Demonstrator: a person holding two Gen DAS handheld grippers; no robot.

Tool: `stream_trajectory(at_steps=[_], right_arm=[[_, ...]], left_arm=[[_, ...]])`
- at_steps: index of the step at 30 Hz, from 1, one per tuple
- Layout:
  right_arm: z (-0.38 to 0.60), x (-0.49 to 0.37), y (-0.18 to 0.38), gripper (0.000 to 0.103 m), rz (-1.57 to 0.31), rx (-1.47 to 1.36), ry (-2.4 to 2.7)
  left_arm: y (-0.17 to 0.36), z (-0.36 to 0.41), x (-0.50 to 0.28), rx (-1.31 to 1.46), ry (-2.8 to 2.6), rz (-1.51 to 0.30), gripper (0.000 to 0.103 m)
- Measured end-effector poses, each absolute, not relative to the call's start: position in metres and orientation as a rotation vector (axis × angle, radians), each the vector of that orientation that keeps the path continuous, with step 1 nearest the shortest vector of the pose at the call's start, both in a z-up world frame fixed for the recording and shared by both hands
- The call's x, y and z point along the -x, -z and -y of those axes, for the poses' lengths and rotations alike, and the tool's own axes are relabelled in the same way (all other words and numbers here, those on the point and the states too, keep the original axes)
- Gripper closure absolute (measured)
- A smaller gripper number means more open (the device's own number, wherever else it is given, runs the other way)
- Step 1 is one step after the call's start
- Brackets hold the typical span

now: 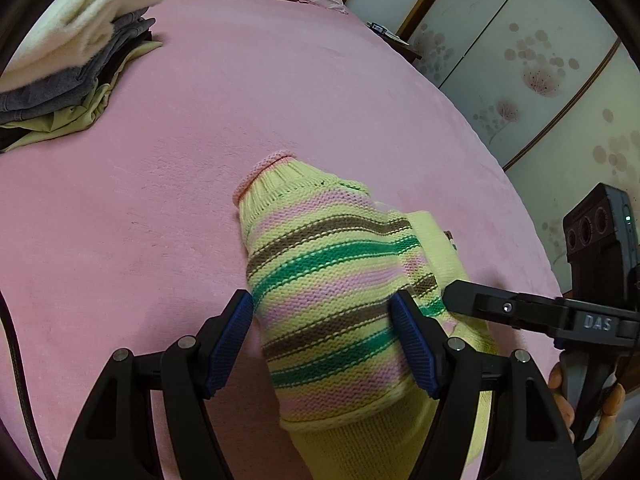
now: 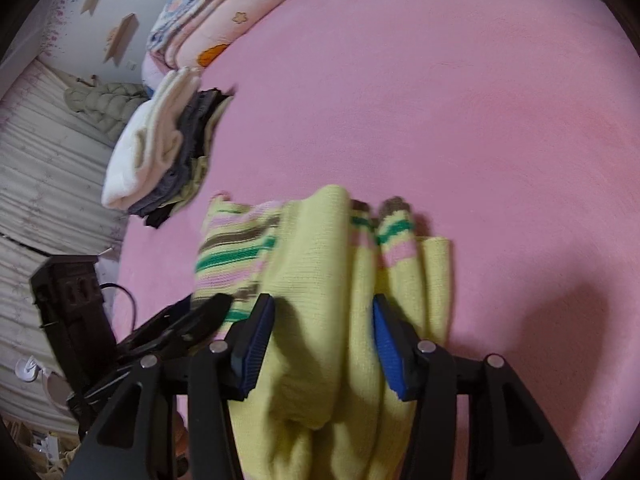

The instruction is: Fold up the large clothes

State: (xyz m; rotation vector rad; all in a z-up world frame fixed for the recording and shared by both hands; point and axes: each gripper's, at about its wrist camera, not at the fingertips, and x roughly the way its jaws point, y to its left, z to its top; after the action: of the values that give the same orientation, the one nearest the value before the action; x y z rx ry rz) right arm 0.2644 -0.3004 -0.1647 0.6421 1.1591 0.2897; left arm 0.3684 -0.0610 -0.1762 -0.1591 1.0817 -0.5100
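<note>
Sweater (image 1: 332, 280) — one, two gripper sets — left gripper (image 1: 324, 344), right gripper (image 2: 324, 348)

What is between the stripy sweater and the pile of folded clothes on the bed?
Nothing visible. Only bare pink blanket lies between the striped sweater and the folded pile. Both the left gripper and the right gripper already have sweater between their open fingers.

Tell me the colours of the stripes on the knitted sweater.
Pink, brown and green stripes on pale yellow sweater; the left wrist view shows them best.
</note>
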Motion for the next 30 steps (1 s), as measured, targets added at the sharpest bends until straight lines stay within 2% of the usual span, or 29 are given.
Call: stream_trajectory(at_steps=[4,6,7,8,11,15,17,20,24,27,29,30], right_arm=[[0.292,-0.265,0.161,0.052,-1.142,-0.599,-0.3],[0.29,-0.264,0.161,0.062,-1.13,-0.565,-0.286],[0.29,-0.264,0.161,0.076,-1.126,-0.555,-0.285],[0.29,-0.262,0.16,0.085,-1.115,-0.541,-0.285],[0.292,-0.253,0.149,0.087,-1.065,-0.501,-0.262],[0.304,-0.23,0.124,0.088,-0.947,-0.464,-0.216],[0.31,-0.225,0.125,0.088,-0.939,-0.465,-0.198],[0.316,-0.226,0.151,0.087,-1.008,-0.499,-0.171],[0.321,-0.224,0.172,0.086,-1.005,-0.539,-0.149],[0.327,-0.222,0.171,0.078,-1.005,-0.594,-0.15],[0.328,-0.221,0.165,0.062,-1.03,-0.595,-0.126],[0.327,-0.221,0.162,0.061,-1.034,-0.591,-0.117]], left_arm=[[0.178,0.062,-0.367,0.164,0.504,-1.084,0.033],[0.178,0.061,-0.366,0.163,0.503,-1.089,0.033],[0.177,0.062,-0.366,0.159,0.501,-1.092,0.033],[0.177,0.061,-0.365,0.157,0.502,-1.093,0.033],[0.17,0.065,-0.363,0.147,0.512,-1.086,0.033],[0.163,0.074,-0.354,0.113,0.532,-1.051,0.033],[0.168,0.082,-0.351,0.062,0.513,-1.056,0.037],[0.179,0.091,-0.349,0.017,0.485,-1.074,0.042],[0.183,0.091,-0.347,-0.002,0.467,-1.056,0.043],[0.178,0.086,-0.346,0.016,0.476,-1.065,0.042],[0.169,0.082,-0.345,0.018,0.464,-1.068,0.035],[0.165,0.081,-0.345,0.01,0.454,-1.067,0.028]])
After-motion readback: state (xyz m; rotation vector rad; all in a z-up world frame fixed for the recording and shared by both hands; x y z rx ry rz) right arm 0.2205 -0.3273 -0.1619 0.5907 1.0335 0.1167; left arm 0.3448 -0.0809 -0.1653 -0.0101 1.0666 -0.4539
